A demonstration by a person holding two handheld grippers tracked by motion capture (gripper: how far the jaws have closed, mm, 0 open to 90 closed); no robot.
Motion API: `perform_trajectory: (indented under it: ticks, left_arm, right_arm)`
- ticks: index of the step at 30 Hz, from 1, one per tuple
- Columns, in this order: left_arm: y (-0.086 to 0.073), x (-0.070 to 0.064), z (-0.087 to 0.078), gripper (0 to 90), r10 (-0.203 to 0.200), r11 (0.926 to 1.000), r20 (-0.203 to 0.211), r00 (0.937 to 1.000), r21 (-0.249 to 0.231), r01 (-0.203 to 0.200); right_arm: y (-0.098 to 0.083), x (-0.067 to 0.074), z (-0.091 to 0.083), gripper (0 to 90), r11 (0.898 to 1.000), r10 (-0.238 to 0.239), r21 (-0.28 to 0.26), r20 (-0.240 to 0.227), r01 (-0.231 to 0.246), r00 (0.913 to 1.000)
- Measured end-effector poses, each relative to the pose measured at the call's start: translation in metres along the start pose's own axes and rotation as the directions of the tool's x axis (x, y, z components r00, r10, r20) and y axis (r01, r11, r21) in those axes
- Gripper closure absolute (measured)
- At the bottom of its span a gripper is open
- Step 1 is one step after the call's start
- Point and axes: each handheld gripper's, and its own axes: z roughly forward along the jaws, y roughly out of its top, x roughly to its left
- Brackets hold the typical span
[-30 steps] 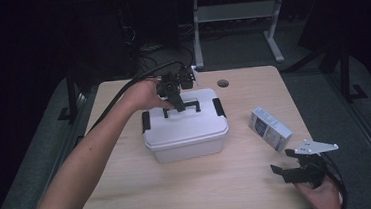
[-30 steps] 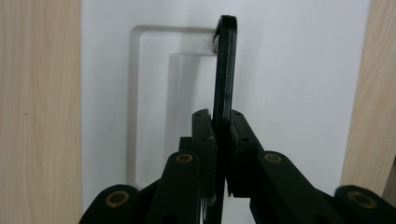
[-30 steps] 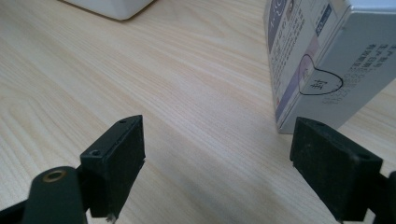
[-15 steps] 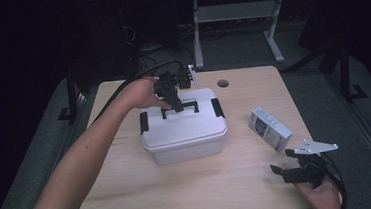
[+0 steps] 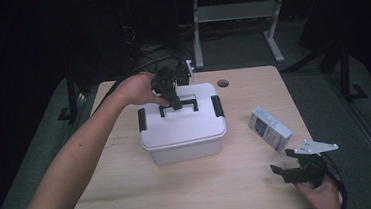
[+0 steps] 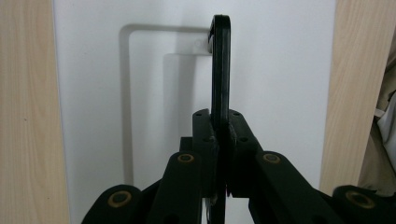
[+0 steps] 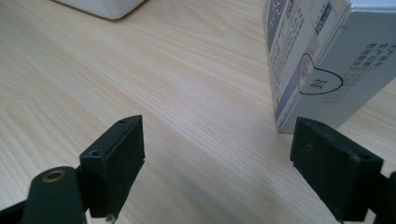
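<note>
A white plastic box [image 5: 183,130] with black side latches stands in the middle of the table. My left gripper [image 5: 176,102] reaches down over its lid [image 6: 280,70] and is shut on the black carry handle [image 6: 220,70], which stands upright between the pads. My right gripper [image 5: 284,169] rests low at the table's front right, open, with nothing between its fingers [image 7: 116,154]. A small white and blue carton [image 5: 270,128] lies just beyond it; in the right gripper view the carton [image 7: 322,60] sits ahead of the right-hand jaw.
The wooden table [image 5: 130,189] has bare room at the front and left. A round cable hole [image 5: 223,83] is near its back edge. Cables trail off the back left. Dark floor and a metal frame [image 5: 231,15] lie beyond.
</note>
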Motion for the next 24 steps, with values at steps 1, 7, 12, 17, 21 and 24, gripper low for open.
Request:
perform_trajectory:
  ticks: [1,7,12,17,21,24]
  left_arm:
    - [0.0,0.0,-0.001,84.6,0.002,1.0,0.002,1.0,-0.004,-0.002]
    - [-0.002,-0.001,-0.008,84.7,0.006,0.9998,-0.009,0.9999,0.019,-0.006]
    - [-0.007,-0.002,-0.014,84.7,0.003,1.0,-0.012,0.9999,0.006,-0.003]
    - [-0.011,-0.004,-0.022,84.7,-0.003,0.9999,-0.015,0.9999,-0.011,0.003]
    - [-0.015,-0.007,-0.031,84.7,-0.007,0.9998,-0.023,0.9997,-0.019,0.007]
    - [-0.022,-0.01,-0.042,84.7,-0.015,0.9994,-0.032,0.9994,-0.031,0.014]
  right_arm:
    - [0.0,0.0,0.0,17.1,1.0,0.0,0.002,0.001,0.0,1.0]
    - [0.0,0.0,0.0,17.0,1.0,0.001,0.002,0.001,-0.001,1.0]
    - [0.0,0.0,0.0,17.0,1.0,-0.001,0.003,0.001,0.001,1.0]
    - [0.0,0.0,0.001,17.0,1.0,0.002,0.007,0.002,-0.002,1.0]
    - [0.0,0.0,0.001,17.0,1.0,0.002,0.007,0.004,-0.002,1.0]
    - [0.0,0.0,0.001,17.0,1.0,0.001,0.007,0.005,-0.001,1.0]
